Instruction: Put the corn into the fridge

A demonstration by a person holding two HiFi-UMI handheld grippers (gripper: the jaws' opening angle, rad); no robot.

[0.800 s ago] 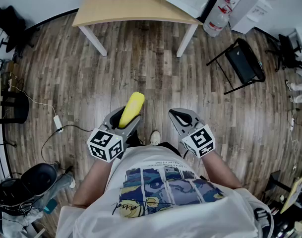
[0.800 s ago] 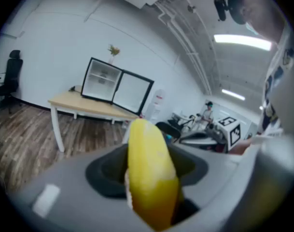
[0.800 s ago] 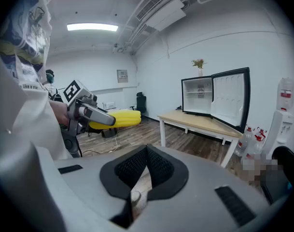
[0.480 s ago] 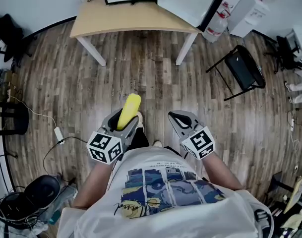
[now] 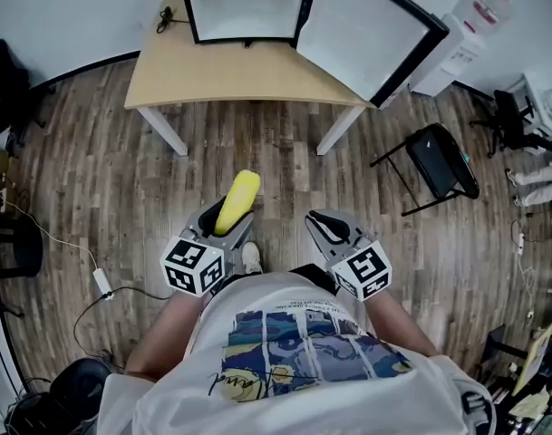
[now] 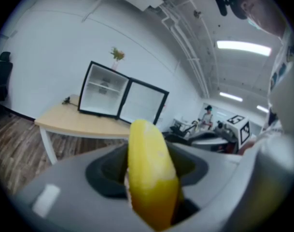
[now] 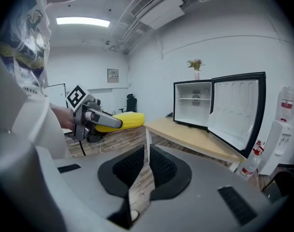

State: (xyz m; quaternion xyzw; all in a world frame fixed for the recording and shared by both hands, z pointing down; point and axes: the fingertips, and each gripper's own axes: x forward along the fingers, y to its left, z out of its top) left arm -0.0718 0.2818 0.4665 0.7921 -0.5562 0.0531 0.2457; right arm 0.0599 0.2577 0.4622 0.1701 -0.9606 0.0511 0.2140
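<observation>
Left gripper (image 5: 219, 229): jaws clamped on the corn (image 5: 238, 199), gripping its rear end. The yellow cob sticks out forward past the jaw tips. In the left gripper view it lies along the line of the jaws, roughly centred.

Right gripper (image 5: 328, 227): jaws drawn together to a narrow slit, nothing between them. It is held beside the left gripper, apart from it, and points the same way.

Ahead of both: bare wooden floor (image 5: 257, 143), then a light wooden table (image 5: 230, 71), well ahead. On the table stands the fridge (image 5: 244, 5), a small one. Its door (image 5: 366, 30) is swung wide open toward the right gripper's side. The interior is white with a shelf; no contents made out.

Off to the right gripper's outer side is a black folding chair (image 5: 443, 143), clear of the straight path.

Step in hand (judgement): carrying the corn to the fridge. Grasp done, placing not yet done.

How to do it well:
- Hold the squeeze steady, because the long free end could lever the cob out.
- Approach the opening square-on, left of the open door's edge.
- Enter tip first and lay the cob on the shelf before letting go.
- Risk: the cob rolls once freed.
</observation>
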